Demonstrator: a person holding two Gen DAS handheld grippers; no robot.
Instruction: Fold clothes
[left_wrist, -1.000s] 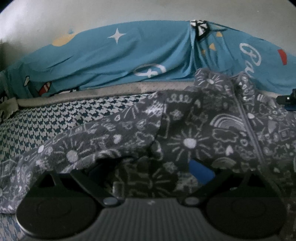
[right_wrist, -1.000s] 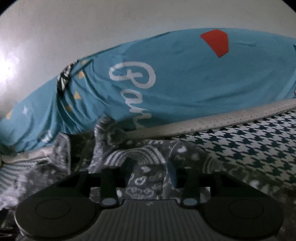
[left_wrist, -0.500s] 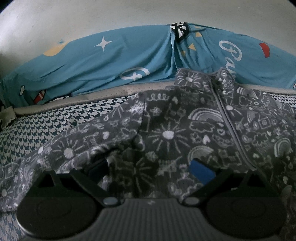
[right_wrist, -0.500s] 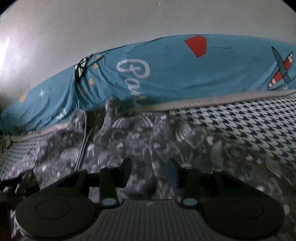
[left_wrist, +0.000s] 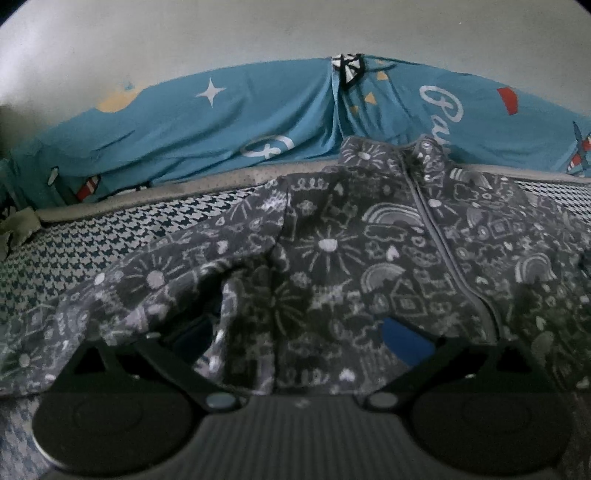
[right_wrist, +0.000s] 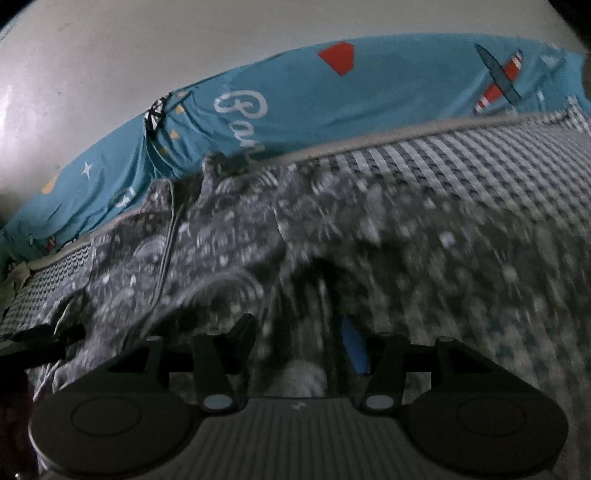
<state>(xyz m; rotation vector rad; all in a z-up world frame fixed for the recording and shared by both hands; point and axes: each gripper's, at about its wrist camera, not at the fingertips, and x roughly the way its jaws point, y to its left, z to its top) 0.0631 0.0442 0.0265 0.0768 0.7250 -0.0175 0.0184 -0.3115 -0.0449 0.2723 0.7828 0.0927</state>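
A dark grey zip jacket (left_wrist: 332, 251) with white doodle print lies spread on the houndstooth bed cover (left_wrist: 110, 240), collar toward the back. My left gripper (left_wrist: 297, 336) stands open and wide at the jacket's near hem. Cloth lies bunched between its fingers and drapes over the left one; the blue pad (left_wrist: 402, 339) of the right finger shows. In the right wrist view the jacket (right_wrist: 332, 229) is blurred. My right gripper (right_wrist: 299, 339) is low over its right side, and its jaws are opening with a fold of cloth between them, not pressed.
Blue printed bedding (left_wrist: 221, 122) is piled along the back against a pale wall (left_wrist: 295, 29). A grey piped edge (left_wrist: 147, 195) borders the bed cover. Bare houndstooth cover (right_wrist: 480, 162) lies to the right of the jacket.
The right view has swept right and back along the jacket, showing more of its right side, and the jaws stand slightly wider. The left view has drawn back a little, showing the whole zip front.
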